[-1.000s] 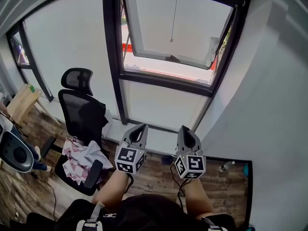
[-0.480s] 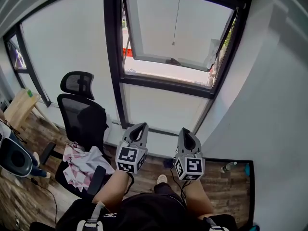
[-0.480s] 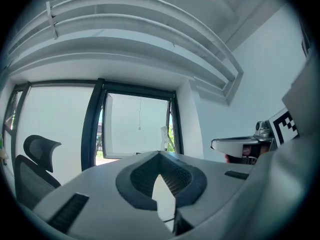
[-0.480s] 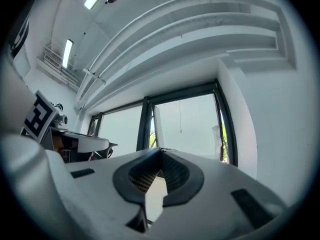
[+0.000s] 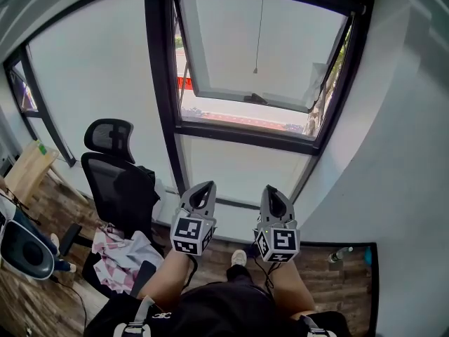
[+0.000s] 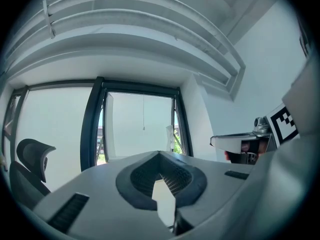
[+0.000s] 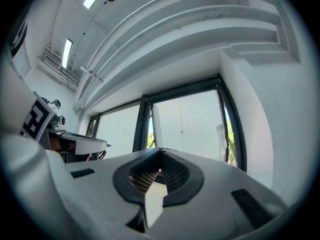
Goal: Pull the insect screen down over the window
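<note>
The black-framed window [image 5: 165, 83] fills the upper middle of the head view, its sash tilted open. A thin pull cord [image 5: 259, 34] hangs from the top of the frame and ends in a small bead [image 5: 255, 70]. My left gripper [image 5: 203, 190] and right gripper [image 5: 271, 192] are held side by side at waist height, well below the cord, pointing at the wall under the window. Both are shut with nothing between the jaws. The left gripper view shows the cord [image 6: 144, 113] far ahead beyond its tips [image 6: 161, 156]. In the right gripper view the cord [image 7: 181, 115] hangs above its tips [image 7: 159, 155].
A black office chair [image 5: 112, 170] with a checked cloth [image 5: 121, 255] on its seat stands left of the window. A wooden table [image 5: 24, 168] is at the far left. A bottle [image 5: 339, 254] lies on the floor by the right wall [image 5: 400, 153].
The person has stepped closer to the window, which now looks larger and nearer. Both grippers moved forward with the body, still shut and side by side.
</note>
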